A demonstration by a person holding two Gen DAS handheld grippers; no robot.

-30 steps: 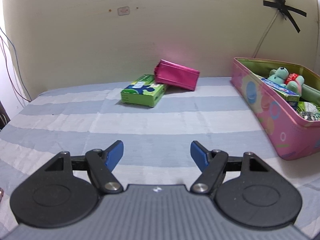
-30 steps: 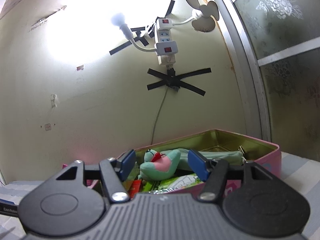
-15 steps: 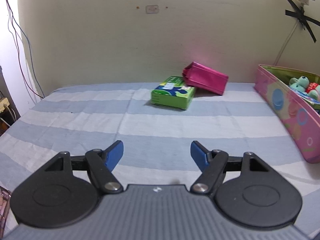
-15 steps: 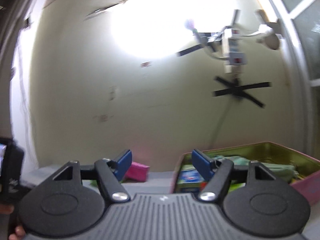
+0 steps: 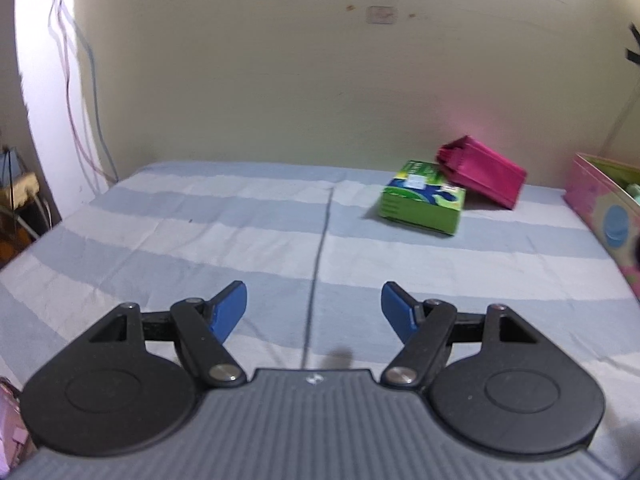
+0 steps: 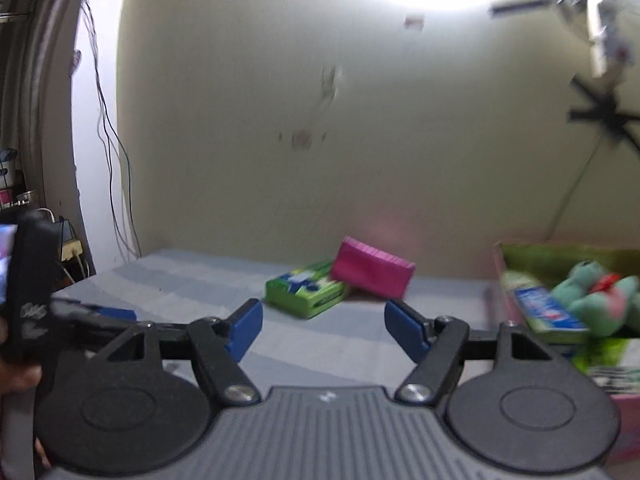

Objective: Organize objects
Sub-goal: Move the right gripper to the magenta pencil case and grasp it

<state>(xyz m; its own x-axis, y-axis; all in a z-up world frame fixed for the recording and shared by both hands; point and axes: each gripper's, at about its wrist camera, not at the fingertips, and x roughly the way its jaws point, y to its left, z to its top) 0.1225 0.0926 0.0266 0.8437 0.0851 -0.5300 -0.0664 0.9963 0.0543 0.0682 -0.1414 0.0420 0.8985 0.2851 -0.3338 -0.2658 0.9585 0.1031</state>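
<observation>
Two loose items on the striped sheet (image 5: 200,240) near the wall: green box (image 5: 422,199) flat, magenta box (image 5: 482,171) tilted, leaning on it. Pink tin (image 6: 624,412) at right holds plush toy (image 6: 592,296) and toothpaste box (image 6: 548,312). Left gripper (image 5: 314,308) and right gripper (image 6: 324,328) both gape wide, empty, well short of the boxes.

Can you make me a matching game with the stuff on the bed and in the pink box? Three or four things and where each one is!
Things:
1. green box
2. magenta pouch
3. teal plush toy
4. toothpaste box

Places:
A. inside the pink bin, next to the toothpaste box
B. flat on the striped bedsheet, in front of the pouch
C. propped with one end on the green box, near the wall
D. inside the pink bin, leaning against its left edge

Pairs: 1-B, 2-C, 3-A, 4-D
</observation>
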